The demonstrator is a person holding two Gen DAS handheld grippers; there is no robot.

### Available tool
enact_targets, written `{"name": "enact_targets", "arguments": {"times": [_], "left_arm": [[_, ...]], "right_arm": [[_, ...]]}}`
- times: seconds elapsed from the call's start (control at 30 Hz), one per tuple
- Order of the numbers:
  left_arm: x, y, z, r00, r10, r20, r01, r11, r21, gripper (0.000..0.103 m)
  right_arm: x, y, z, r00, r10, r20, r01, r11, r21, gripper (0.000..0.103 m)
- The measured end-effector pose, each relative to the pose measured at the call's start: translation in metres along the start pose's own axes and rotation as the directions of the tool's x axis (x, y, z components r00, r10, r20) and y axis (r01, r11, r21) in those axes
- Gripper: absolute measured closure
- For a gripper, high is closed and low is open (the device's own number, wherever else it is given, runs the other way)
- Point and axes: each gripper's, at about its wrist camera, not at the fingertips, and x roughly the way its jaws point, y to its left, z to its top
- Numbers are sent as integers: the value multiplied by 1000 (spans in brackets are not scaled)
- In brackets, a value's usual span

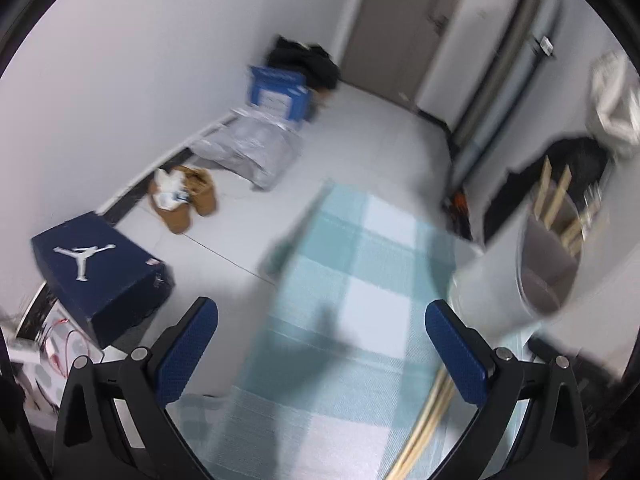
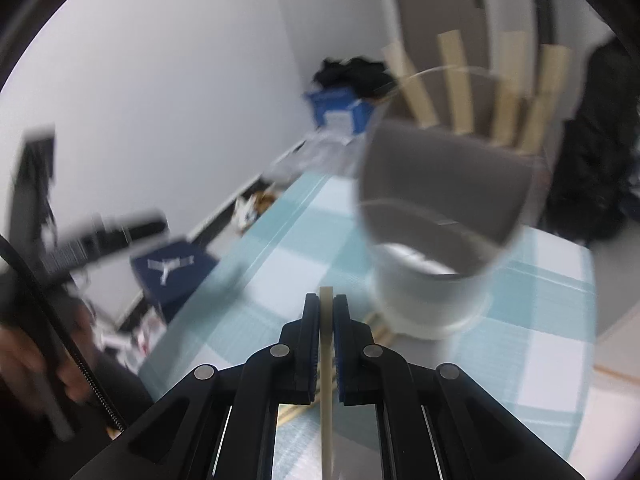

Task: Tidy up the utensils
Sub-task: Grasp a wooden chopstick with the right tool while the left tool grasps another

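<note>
Right tool (image 2: 326,304) around a wooden stick (image 2: 326,360); Jumpman-logo shoebox (image 1: 100,276) nearby.

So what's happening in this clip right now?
A person is sorting flat wooden utensils into a grey cylindrical holder on a table with a blue-checked cloth. The right tool is shut on one flat wooden stick, held just in front of the holder, where four similar sticks already stand upright. The left tool is open and empty above the cloth, with more loose sticks lying by its right finger. Both views are motion-blurred.
</note>
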Motion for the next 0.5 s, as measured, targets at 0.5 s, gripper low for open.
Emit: {"name": "enact_targets", "arguments": {"times": [0.5], "left_arm": [[55, -78, -36, 967, 72, -243, 13, 943, 332, 1]], "right_arm": [[-58, -104, -32, 985, 61, 164, -122, 910, 397, 97]]}}
